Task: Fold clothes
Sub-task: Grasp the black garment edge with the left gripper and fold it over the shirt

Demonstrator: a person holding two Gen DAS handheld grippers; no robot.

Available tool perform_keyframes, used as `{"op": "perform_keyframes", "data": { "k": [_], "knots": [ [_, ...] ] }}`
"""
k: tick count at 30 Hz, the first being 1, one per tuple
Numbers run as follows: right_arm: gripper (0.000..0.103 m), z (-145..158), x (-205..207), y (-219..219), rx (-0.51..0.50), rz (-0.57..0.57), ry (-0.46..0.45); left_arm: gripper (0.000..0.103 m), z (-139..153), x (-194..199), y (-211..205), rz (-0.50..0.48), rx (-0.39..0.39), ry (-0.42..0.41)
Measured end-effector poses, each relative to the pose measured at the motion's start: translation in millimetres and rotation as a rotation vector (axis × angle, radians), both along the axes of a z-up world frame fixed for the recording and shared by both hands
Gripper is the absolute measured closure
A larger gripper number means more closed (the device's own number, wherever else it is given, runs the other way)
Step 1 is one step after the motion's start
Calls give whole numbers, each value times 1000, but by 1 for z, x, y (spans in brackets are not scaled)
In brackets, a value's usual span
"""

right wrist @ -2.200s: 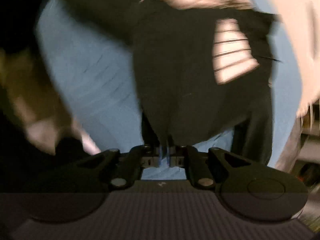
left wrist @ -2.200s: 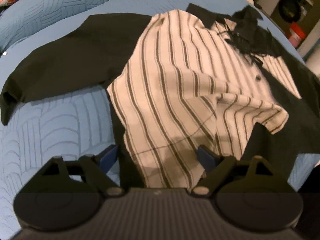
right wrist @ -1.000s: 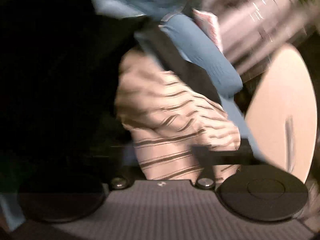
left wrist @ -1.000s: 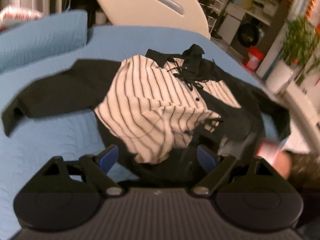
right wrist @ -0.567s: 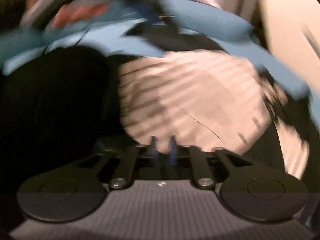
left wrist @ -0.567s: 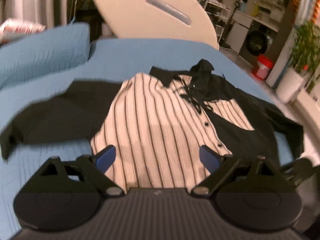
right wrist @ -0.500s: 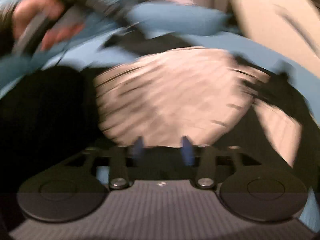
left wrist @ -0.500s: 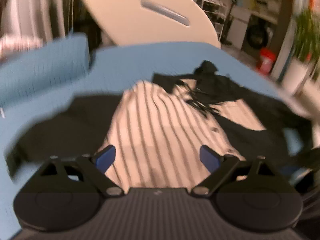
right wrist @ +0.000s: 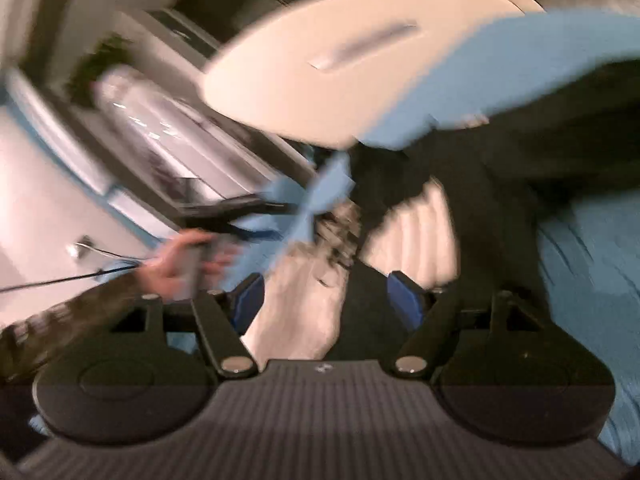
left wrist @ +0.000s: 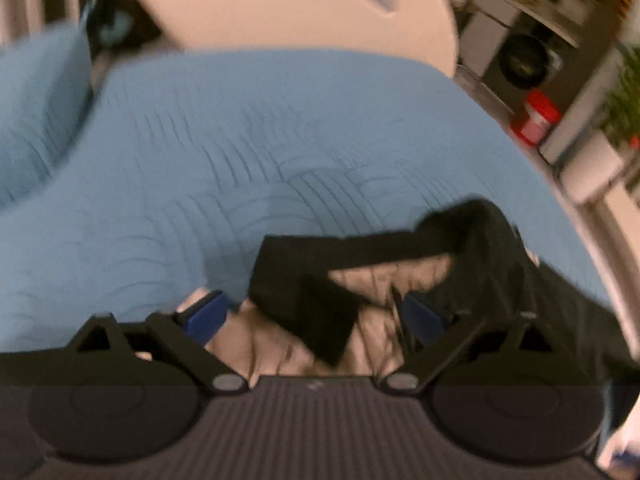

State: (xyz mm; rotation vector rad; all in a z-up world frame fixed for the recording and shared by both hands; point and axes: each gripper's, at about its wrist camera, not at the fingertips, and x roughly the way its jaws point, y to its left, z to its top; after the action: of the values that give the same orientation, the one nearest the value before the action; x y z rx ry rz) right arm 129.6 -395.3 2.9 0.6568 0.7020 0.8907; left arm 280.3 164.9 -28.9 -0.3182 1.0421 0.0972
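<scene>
Blue quilted bedspread (left wrist: 280,152) covers the bed, with a big cream headboard (left wrist: 288,4) behind it and shelves plus a red tub (left wrist: 538,118) off to the right. My left gripper (left wrist: 316,314) has its blue pads spread wide with nothing pinched between them. It's tipped down over the collar end of the shirt (left wrist: 304,300), a striped cream thing with black collar and sleeves. The shirt lies flat on the bedspread, its collar toward the headboard. Its long axis seems to run back toward me, though it's too blurry to be sure. My right gripper (right wrist: 326,300) is opening, pads clear of the cloth and gripping nothing, with the shirt lying just past them. My left hand (right wrist: 180,264) shows smeared in that view.
</scene>
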Motion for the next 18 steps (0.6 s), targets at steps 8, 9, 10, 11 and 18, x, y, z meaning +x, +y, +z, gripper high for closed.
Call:
{"op": "perform_keyframes", "data": {
  "k": [8,9,10,11,18],
  "knots": [
    [31,20,134,124,-604,211,-513,91,-33,6,-25,-54,193,33],
    [31,14,164,139,-637,214,-511,92,-29,1,-34,-60,248,-10],
    [31,7,193,153,-662,218,-504,92,-25,-6,-45,-69,315,-62],
    [31,-2,220,163,-666,223,-488,92,-21,-12,-53,-67,360,-104],
    [99,-35,295,230,-825,554,-407,94,-6,-30,-62,-4,567,-308]
  ]
}}
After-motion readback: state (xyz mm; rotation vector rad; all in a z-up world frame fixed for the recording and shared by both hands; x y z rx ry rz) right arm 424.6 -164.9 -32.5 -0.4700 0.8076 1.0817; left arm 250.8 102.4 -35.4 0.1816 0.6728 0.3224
